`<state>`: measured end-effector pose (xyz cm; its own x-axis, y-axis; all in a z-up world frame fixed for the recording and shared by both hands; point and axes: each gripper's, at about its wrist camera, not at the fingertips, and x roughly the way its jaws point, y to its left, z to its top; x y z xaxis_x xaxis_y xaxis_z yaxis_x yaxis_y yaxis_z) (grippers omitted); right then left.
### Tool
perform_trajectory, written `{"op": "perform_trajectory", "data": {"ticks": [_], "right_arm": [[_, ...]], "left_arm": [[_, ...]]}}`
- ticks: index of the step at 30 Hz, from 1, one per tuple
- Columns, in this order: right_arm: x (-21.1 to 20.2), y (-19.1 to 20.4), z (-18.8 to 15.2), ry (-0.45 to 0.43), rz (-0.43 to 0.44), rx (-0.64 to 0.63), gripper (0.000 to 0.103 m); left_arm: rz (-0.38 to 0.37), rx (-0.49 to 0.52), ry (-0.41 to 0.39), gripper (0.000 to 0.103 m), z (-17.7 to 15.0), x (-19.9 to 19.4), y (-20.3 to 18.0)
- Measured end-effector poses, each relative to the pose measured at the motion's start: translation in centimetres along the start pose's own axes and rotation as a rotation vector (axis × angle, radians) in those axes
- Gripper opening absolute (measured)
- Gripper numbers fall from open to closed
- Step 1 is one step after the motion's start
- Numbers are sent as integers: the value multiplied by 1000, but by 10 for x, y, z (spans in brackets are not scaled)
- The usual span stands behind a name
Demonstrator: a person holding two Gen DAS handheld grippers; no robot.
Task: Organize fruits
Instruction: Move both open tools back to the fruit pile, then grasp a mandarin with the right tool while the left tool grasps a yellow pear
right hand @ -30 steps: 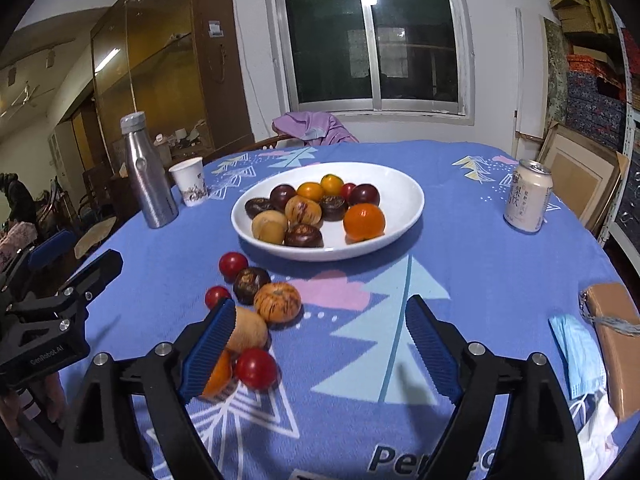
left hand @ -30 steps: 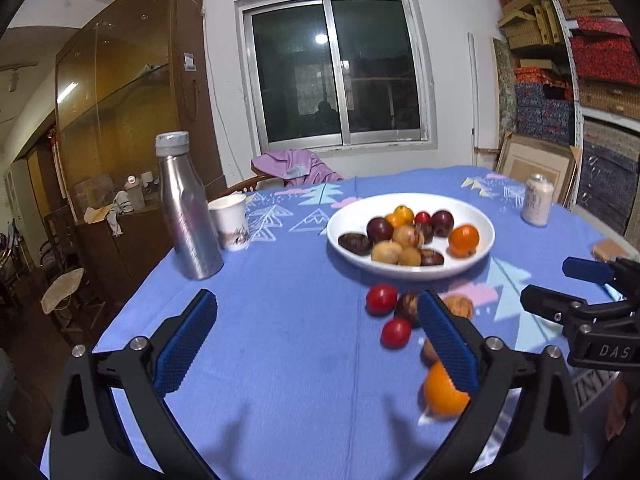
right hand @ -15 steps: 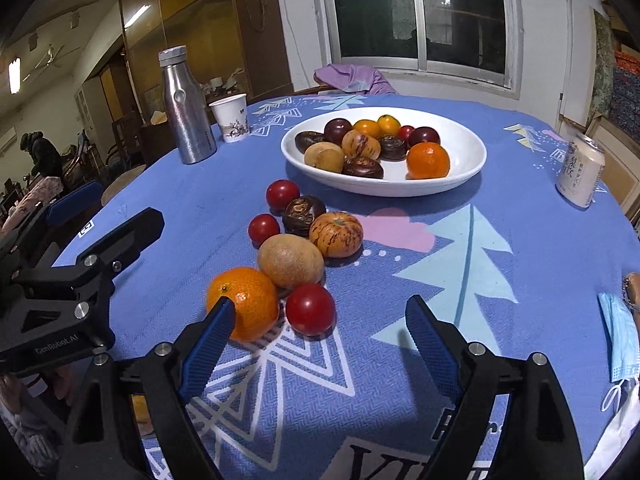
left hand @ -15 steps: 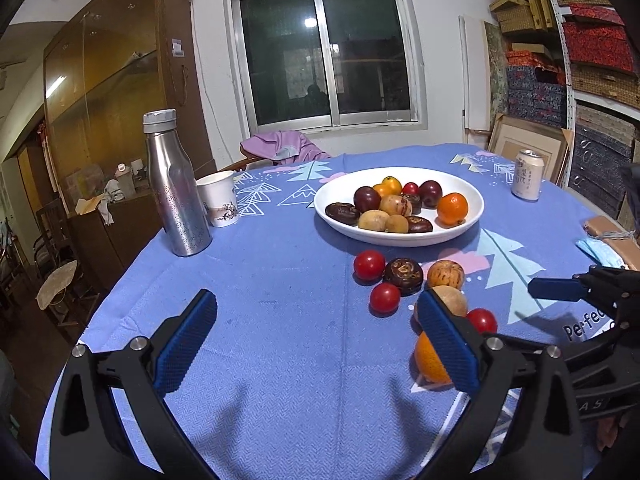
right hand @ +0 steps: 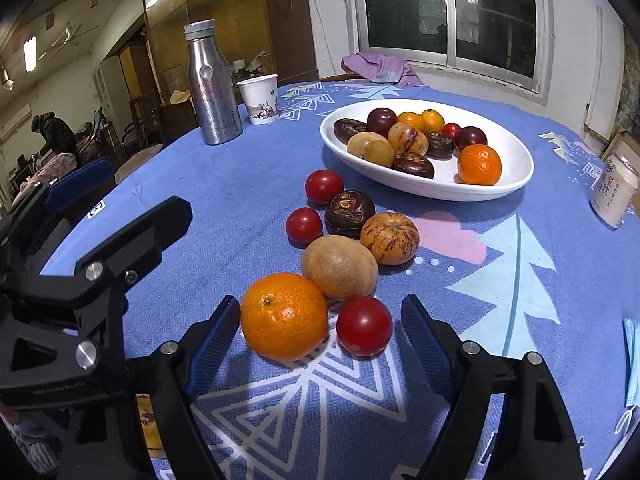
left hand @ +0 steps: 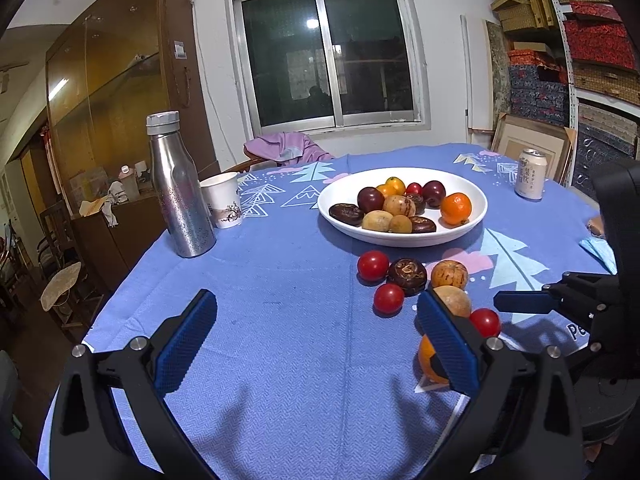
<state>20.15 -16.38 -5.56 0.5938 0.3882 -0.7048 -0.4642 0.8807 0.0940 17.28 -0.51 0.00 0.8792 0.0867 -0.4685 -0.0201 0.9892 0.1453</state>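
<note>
A white bowl (right hand: 512,184) (left hand: 476,216) on the blue tablecloth holds several fruits. In front of it lie loose fruits: an orange (right hand: 284,316), a red tomato (right hand: 364,326), a brown kiwi-like fruit (right hand: 340,266), a speckled orange fruit (right hand: 390,238), a dark brown fruit (right hand: 350,212) and two more tomatoes (right hand: 324,186). My right gripper (right hand: 320,336) is open, low over the cloth, with the orange and the tomato between its fingers. My left gripper (left hand: 316,332) is open and empty above bare cloth, left of the loose fruits (left hand: 408,276).
A steel bottle (left hand: 178,188) and a paper cup (left hand: 222,200) stand at the left. A drink can (left hand: 530,174) stands at the right, a blue face mask (right hand: 632,364) lies near the right edge. A chair with purple cloth (left hand: 288,148) is behind the table.
My right gripper has moved forward and lower, so the orange and the near tomato now sit between its fingers. My left gripper has shifted only slightly.
</note>
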Motion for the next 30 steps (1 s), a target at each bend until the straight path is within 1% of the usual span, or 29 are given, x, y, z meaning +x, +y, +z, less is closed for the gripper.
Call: {"op": "perform_trajectory", "data": {"ticks": [5,7,9,13,16,19,20,21,23,26,28,30], "right_arm": [[4,4,3,0,-3,-13,79],[4,5,4,-5,-1,-21,75],[3,7,4,-15,3,-33,69],[1,7,4,-22,7,-34,66],[-2,7,4,-36,6,-40,60],[-5,4,4,-42,32,-23,46],[-6,2,5,-36,63,-8,39],[-5,-1,5,-29,87,8,40],[-2,0,5,-13,98,9,43],[0,7,4,-8,82,-21,47],[1,9,5,-10,73,-30,48],[3,10,5,-4,76,-35,48]], "left_arm": [[-2,-4,2,99,0,0,1],[-2,-4,2,99,0,1,1],[-2,-6,4,99,0,1,1],[-1,-8,3,99,0,1,1],[-3,-17,4,99,0,2,2],[-13,-39,1,99,0,1,6],[-19,-47,-1,99,0,0,7],[-23,-52,-1,99,-1,-2,9],[-39,-55,8,99,-2,-5,11],[-51,-66,19,99,-9,-13,17],[-48,-74,20,99,-16,-23,23],[-75,-84,27,99,-21,-33,30]]}}
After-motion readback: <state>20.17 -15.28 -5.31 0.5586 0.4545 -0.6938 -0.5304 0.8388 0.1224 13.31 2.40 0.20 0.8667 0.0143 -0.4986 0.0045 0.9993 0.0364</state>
